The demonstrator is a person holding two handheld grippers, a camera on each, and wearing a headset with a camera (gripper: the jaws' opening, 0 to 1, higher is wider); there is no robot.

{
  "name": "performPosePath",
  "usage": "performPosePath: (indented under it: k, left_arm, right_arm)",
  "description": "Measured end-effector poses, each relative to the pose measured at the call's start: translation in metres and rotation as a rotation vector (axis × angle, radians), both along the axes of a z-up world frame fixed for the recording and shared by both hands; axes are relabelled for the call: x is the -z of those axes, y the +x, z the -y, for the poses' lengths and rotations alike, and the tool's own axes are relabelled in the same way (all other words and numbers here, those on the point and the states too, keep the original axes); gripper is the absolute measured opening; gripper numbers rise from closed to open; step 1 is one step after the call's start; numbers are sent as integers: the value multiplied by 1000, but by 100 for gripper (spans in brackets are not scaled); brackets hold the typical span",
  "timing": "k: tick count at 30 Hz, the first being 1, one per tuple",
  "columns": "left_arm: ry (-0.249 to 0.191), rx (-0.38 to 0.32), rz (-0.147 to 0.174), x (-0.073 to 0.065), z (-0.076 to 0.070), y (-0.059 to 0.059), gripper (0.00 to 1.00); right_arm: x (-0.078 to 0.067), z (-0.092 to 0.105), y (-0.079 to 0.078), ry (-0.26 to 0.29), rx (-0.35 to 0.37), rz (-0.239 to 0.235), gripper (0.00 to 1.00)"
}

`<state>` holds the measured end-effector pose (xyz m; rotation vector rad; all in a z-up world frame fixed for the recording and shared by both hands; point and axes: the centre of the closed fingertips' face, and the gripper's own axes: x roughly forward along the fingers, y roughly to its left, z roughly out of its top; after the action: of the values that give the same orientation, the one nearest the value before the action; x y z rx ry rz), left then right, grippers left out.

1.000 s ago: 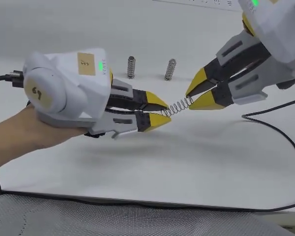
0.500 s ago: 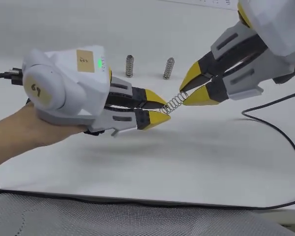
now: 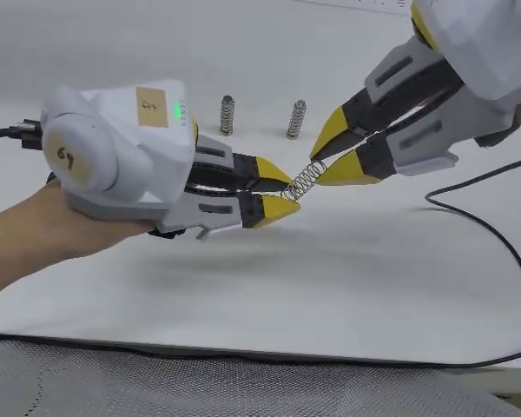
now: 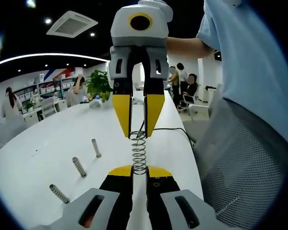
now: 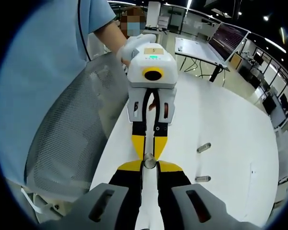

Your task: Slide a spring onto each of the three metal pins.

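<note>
I pinch the spring narrowly at both ends; its axis runs from left gripper to right gripper.

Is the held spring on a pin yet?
Off: the spring spans midair between the left gripper and right gripper, each shut on one end.

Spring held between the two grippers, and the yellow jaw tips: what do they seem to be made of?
The spring: looks like bare steel wire, silvery and shiny, its open coils catching the light. The yellow fingertips on the left gripper and the right gripper: probably moulded plastic or rubber, matt and evenly coloured. The look does not settle which.
</note>
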<state>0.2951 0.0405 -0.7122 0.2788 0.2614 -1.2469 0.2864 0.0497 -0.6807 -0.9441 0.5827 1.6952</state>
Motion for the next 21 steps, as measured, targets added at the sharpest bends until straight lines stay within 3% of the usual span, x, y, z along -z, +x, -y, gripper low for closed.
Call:
performPosePath:
  k: [17,21]
  left_arm:
    - [0,-2,6,-1,-1,0,2]
    - [2,1,8,-1,-1,-1,2]
  right_arm:
    - [0,1,2,0,-7,7,8]
    - [-1,2,4,4,0,8,14]
